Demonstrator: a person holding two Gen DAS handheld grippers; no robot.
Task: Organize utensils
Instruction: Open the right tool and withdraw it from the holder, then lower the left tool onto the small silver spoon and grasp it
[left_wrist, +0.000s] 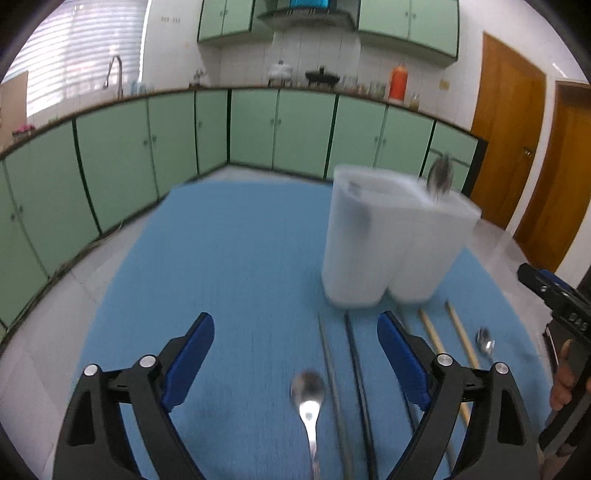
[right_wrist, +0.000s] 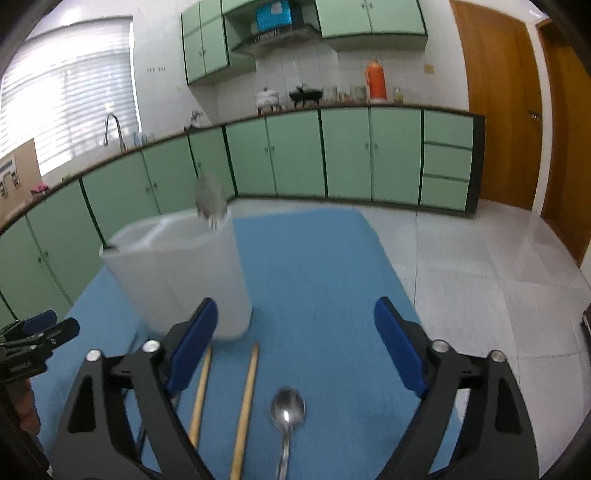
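A white plastic utensil holder (left_wrist: 391, 243) (right_wrist: 177, 273) stands on the blue mat (left_wrist: 229, 266) (right_wrist: 317, 280), with a metal utensil (left_wrist: 440, 177) (right_wrist: 209, 199) sticking out of its rim. My left gripper (left_wrist: 295, 354) is open above a steel spoon (left_wrist: 309, 402) and two dark metal chopsticks (left_wrist: 334, 384) lying between its fingers. My right gripper (right_wrist: 295, 343) is open over another steel spoon (right_wrist: 287, 413), with two wooden chopsticks (right_wrist: 245, 410) lying by its left finger. The left view also shows the wooden chopsticks (left_wrist: 460, 332) and the second spoon (left_wrist: 485, 343). Nothing is held.
The mat lies on a pale tiled floor (right_wrist: 480, 280). Green cabinets (left_wrist: 147, 147) run along the back and left, and wooden doors (left_wrist: 517, 140) stand at the right. The right gripper (left_wrist: 554, 295) shows at the left view's right edge, with a hand (left_wrist: 561, 384) below it.
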